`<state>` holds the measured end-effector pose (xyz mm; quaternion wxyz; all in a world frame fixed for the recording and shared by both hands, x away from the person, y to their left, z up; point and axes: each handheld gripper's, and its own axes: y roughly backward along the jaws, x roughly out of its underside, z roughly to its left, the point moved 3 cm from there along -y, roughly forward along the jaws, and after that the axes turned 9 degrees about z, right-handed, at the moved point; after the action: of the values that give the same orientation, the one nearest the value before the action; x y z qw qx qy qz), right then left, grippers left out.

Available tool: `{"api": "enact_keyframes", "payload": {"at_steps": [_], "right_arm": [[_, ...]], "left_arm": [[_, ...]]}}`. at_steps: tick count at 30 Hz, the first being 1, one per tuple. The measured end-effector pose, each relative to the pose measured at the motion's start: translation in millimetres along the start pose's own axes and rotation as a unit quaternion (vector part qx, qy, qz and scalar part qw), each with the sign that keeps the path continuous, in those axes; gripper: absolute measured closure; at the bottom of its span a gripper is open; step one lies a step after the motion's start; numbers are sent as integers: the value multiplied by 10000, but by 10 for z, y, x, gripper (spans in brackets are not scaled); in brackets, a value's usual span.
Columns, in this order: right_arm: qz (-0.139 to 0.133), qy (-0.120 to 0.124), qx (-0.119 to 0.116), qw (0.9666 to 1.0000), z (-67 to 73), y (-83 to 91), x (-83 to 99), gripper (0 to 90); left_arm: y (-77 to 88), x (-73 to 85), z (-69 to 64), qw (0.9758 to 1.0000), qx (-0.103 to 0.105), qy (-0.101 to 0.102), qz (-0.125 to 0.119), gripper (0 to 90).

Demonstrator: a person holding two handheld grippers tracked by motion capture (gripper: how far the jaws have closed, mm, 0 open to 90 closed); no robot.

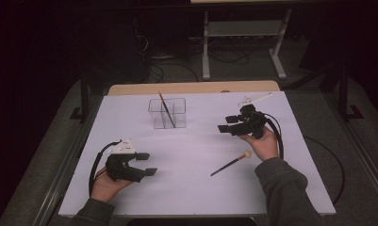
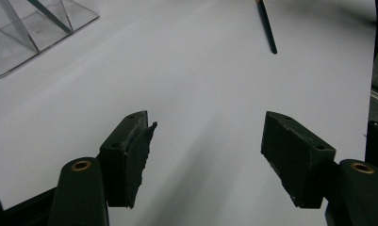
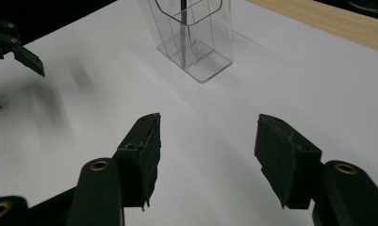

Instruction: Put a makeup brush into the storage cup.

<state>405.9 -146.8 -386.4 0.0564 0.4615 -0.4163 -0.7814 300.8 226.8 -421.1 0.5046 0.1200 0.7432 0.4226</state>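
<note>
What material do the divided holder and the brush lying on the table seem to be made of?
The holder looks like clear, glossy plastic, possibly acrylic: the table shows through its walls. The brush lying on the white table has a dark, slim handle, wood or plastic, and a pale tip.

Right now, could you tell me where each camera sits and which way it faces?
High view: above the person's side, facing forward and down at the white table; both forearms enter below.
Left gripper view: on the left gripper, facing the brush.
Right gripper view: on the right gripper, facing the clear holder.
Shared: all show holder and table.
</note>
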Motion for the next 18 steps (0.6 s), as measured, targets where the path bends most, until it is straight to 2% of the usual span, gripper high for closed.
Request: {"api": "enact_keyframes", "payload": {"at_steps": [2,14,18], "right_arm": [[14,-33,-25,10000,-5,24,30,396],[-114,-48,6,9999,4,157,201,380],[-117,-41,24,9999,17,185,243,373]], "left_arm": [[-8,-1,2,10000,-11,-34,-4,321],[-20,-6,2,9999,-3,107,-134,313],[-21,-9,4,9999,-10,69,-106,313]]}}
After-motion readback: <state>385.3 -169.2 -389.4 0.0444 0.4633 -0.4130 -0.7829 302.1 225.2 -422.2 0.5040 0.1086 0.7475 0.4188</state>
